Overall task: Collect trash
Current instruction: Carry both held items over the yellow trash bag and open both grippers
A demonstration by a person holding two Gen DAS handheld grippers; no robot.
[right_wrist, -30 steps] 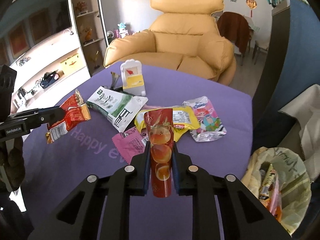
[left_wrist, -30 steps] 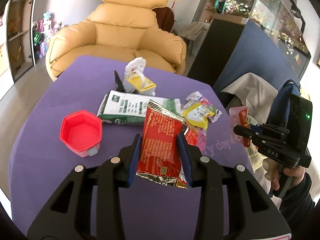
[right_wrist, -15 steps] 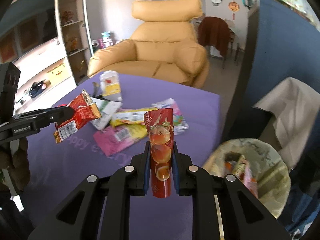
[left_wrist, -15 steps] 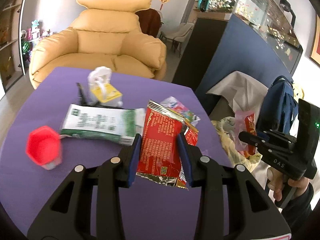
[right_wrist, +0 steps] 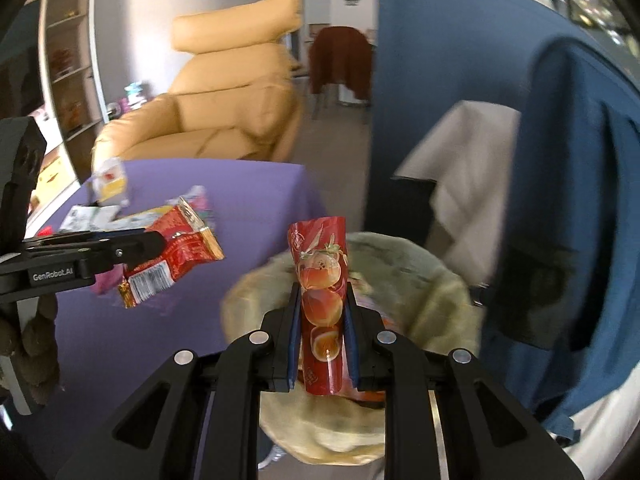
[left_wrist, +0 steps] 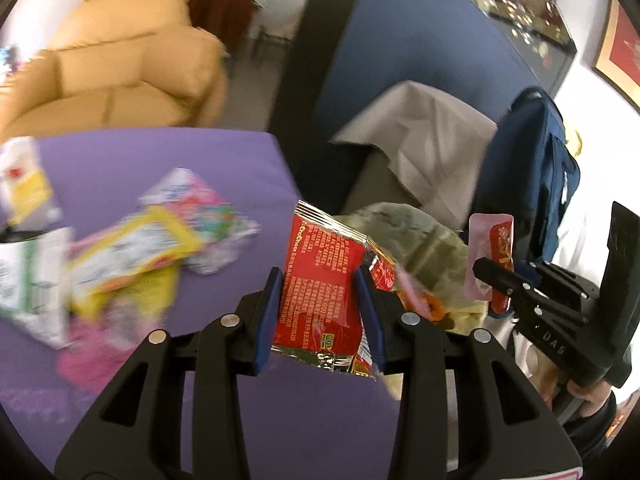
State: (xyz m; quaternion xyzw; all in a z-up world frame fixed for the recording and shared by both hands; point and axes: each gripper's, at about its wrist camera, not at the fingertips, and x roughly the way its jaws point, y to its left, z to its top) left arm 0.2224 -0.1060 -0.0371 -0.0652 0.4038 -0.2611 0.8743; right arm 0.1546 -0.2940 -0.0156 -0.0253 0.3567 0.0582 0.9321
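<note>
So far the job looks partly done, with a good share of litter left. At the far left of the purple table [left_wrist: 168, 400] stands a small white-and-yellow carton [left_wrist: 24, 176], blurred, and near it lies a white-and-green packet [left_wrist: 28, 276]. To its right sits a loose heap: a yellow wrapper [left_wrist: 132, 248], a pink wrapper [left_wrist: 92, 356] nearer the camera, and a pastel printed wrapper [left_wrist: 200, 216] farther back. None of these is held, so by my reading they remain to be collected.

Moving right, the left gripper [left_wrist: 320, 304] is clamped on a red foil snack packet [left_wrist: 320, 276], its blue pads pressing the packet's two edges. The right wrist view shows that packet [right_wrist: 172, 256] hanging clear of the tabletop, near the table's right edge and not yet over the bag.

Right again, just off the table's edge, a pale yellowish trash bag [right_wrist: 436, 292] sits open, with some orange and pink scraps [left_wrist: 424, 304] visible inside; what they are is too blurred to tell. That suggests some trash has already gone in.

Farthest right, the right gripper [right_wrist: 322, 332] is closed on a tall red pouch printed with peaches [right_wrist: 320, 300], held upright directly over the bag's mouth. From the left wrist view the same pouch [left_wrist: 496, 256] shows beside the bag.

I judge this pouch is closest to being dropped, the red packet follows, and the table heap comes after.
</note>
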